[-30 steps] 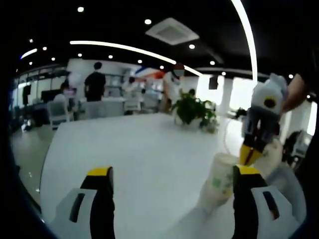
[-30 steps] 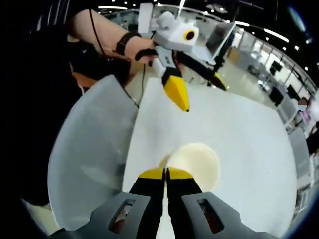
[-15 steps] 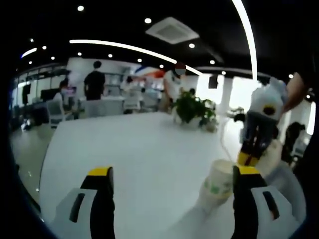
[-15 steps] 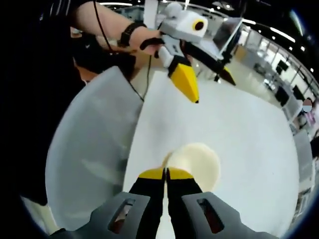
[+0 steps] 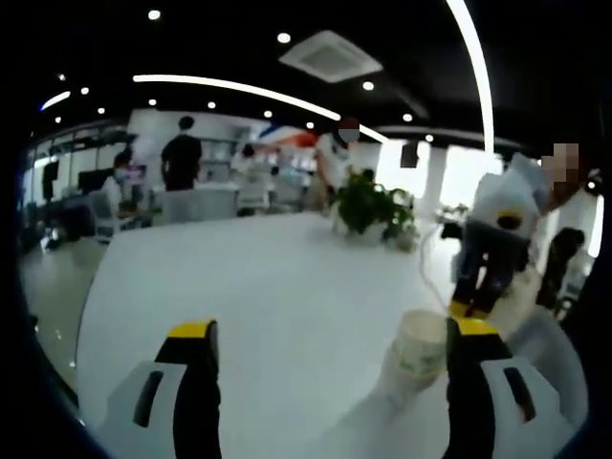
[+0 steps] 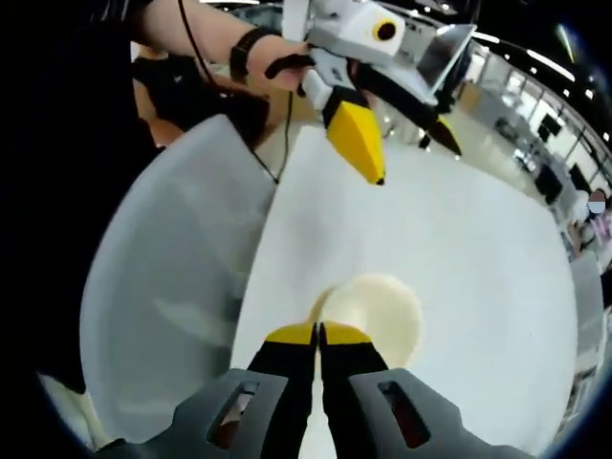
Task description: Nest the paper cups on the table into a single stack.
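A white paper cup with a green print stands on the white table, just inside my left gripper's right jaw. My left gripper is open wide with nothing between its jaws. My right gripper comes down from the right onto the cup's rim. In the right gripper view I look down into the cup's mouth, and my right gripper is shut on its near rim. My left gripper hangs open above the table, held by a person's hand.
A potted green plant stands at the table's far end. People stand and sit by desks beyond it. A pale grey rounded shape lies along the table's left edge in the right gripper view.
In the left gripper view the right gripper and the cup have sunk slightly. In the right gripper view the left gripper has drifted a little right and closer.
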Tool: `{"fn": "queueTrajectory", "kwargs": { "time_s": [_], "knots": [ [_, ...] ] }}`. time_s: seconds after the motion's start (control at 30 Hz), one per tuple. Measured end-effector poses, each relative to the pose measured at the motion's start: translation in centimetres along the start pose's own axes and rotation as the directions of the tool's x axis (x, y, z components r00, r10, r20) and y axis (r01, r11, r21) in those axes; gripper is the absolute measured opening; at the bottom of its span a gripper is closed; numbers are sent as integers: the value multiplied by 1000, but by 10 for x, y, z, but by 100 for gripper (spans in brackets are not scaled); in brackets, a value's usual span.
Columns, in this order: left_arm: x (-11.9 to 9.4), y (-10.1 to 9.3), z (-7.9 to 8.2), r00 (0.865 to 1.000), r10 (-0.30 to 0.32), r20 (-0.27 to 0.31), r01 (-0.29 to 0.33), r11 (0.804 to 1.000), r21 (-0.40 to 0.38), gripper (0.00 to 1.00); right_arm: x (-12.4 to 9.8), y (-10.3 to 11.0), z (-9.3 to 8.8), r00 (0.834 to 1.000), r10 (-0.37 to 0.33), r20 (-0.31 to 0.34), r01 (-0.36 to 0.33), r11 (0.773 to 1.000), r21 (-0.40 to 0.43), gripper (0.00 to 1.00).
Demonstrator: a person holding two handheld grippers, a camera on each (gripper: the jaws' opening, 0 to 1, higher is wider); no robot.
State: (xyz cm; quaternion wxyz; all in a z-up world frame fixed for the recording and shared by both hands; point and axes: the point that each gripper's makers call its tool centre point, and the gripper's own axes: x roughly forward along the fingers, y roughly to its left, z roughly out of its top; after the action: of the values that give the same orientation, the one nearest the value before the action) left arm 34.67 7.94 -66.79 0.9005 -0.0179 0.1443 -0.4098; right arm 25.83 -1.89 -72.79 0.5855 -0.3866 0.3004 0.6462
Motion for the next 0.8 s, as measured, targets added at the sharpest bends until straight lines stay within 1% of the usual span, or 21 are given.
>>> {"fn": "queueTrajectory", "kwargs": {
  "time_s": [0.1, 0.23, 0.33, 0.8],
  "knots": [
    [2, -1, -4, 1000, -6, -16, 7, 1000, 11, 97, 3, -1, -3, 1000, 6, -10, -6, 1000, 3, 0],
    [2, -3, -6, 1000, -10, -23, 10, 1000, 9, 97, 5, 0, -5, 1000, 13, -14, -13, 1000, 0, 0],
    [3, -1, -7, 1000, -8, -22, 8, 1000, 6, 97, 8, 0, -7, 1000, 17, -19, -18, 1000, -2, 0],
    [2, 2, -5, 1000, -4, -14, 4, 1000, 9, 96, 12, 2, -15, 999, 22, -32, -22, 1000, -15, 0]
  ]
}}
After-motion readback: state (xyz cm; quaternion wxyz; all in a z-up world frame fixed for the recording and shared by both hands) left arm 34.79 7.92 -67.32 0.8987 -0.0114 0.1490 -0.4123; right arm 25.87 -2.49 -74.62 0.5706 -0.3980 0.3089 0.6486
